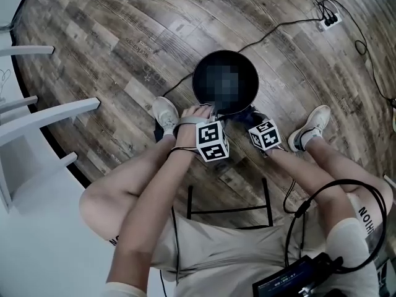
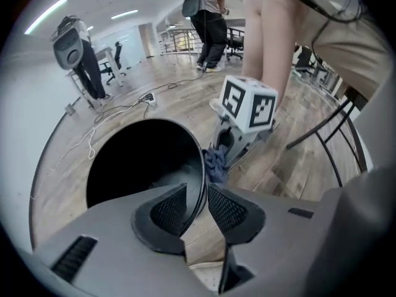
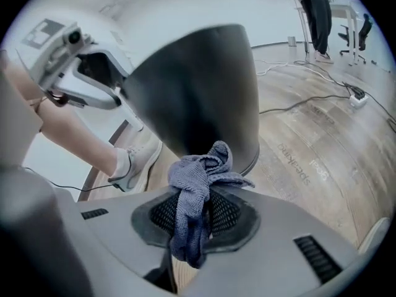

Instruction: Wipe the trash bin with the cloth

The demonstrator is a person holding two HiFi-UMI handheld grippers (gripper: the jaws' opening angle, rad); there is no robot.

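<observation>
The right gripper (image 3: 195,198) is pinching the cloth (image 3: 204,169) between its jaws. They are clamping the middle of the bundle, so a knotted wad is sticking out past the tips and a tail is hanging down behind the pads. That wad is lying against the dark outer wall of the trash bin (image 3: 198,85), low down near its base.

The left gripper (image 2: 197,195) is standing with its jaws apart, straddling the bin's thin rim. One pad is sitting inside the bin and the other outside, with a sliver of floor (image 1: 124,42) showing between the wall and the outer pad, so the pads are not looking pressed on it.

The bin itself is standing on the wood floor between the person's shoes, just ahead of both grippers.

The bin is looking light, stiff and smooth-walled, so it is likely to slide or tip under a sideways rub. The rim is the sensible place to hold it, pinched across the wall on the side nearest the person.

The cloth is soft and limp and is folding wherever it is pushed. Gripping it mid-bundle, as here, is leaving enough fabric proud of the jaws to keep the hard tips off the bin's wall.
</observation>
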